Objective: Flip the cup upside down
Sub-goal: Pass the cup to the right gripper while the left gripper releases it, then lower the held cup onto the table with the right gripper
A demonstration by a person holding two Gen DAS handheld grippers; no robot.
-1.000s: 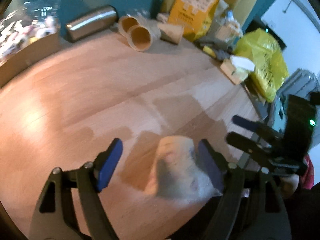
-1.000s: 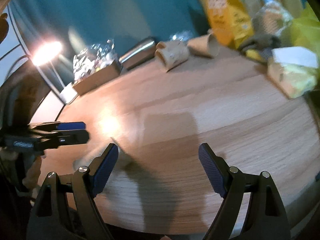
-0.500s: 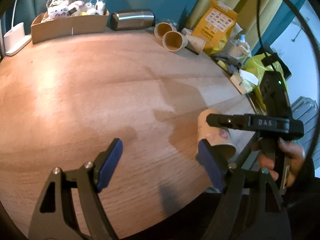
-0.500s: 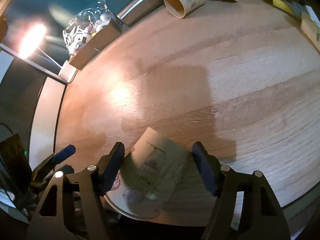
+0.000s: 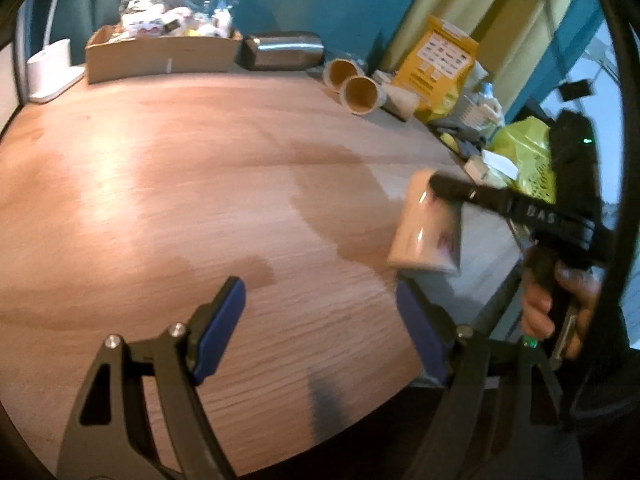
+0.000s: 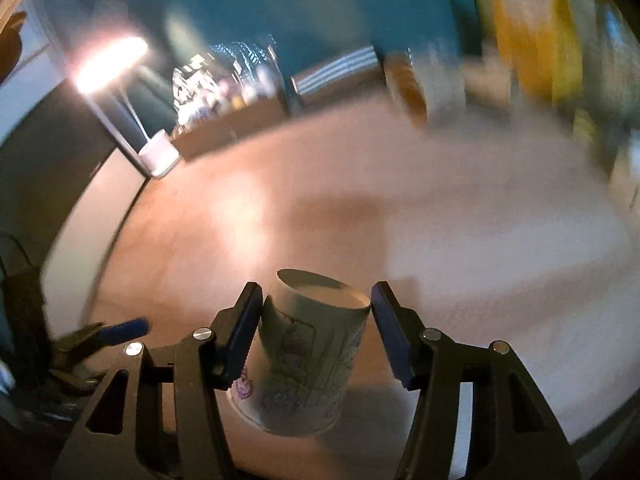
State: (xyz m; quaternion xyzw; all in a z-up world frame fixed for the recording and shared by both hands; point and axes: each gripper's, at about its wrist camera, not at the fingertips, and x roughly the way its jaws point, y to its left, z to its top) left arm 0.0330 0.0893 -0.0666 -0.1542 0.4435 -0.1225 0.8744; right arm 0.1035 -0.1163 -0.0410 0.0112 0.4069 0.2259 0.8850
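Observation:
A printed paper cup [image 6: 306, 356] sits between the fingers of my right gripper [image 6: 316, 320], base end up and wider rim end down, above the wooden table [image 6: 440, 220]. The jaws close on its sides. In the left wrist view the same cup [image 5: 426, 228] is held by the right gripper's black finger [image 5: 472, 194] near the table's right edge, wider end down. My left gripper [image 5: 320, 332] is open and empty over the table's near edge [image 5: 280, 420].
At the back stand a cardboard box of packets [image 5: 160, 54], a steel flask lying down [image 5: 286, 50], more paper cups on their sides [image 5: 360, 90], a yellow bag [image 5: 438, 64] and a green-yellow plastic bag [image 5: 524, 156]. A white lamp base [image 6: 158, 156] is at the left.
My right gripper has closed on the cup and turned it from lying sideways to base up. It lifted it off the table. My left gripper stayed open.

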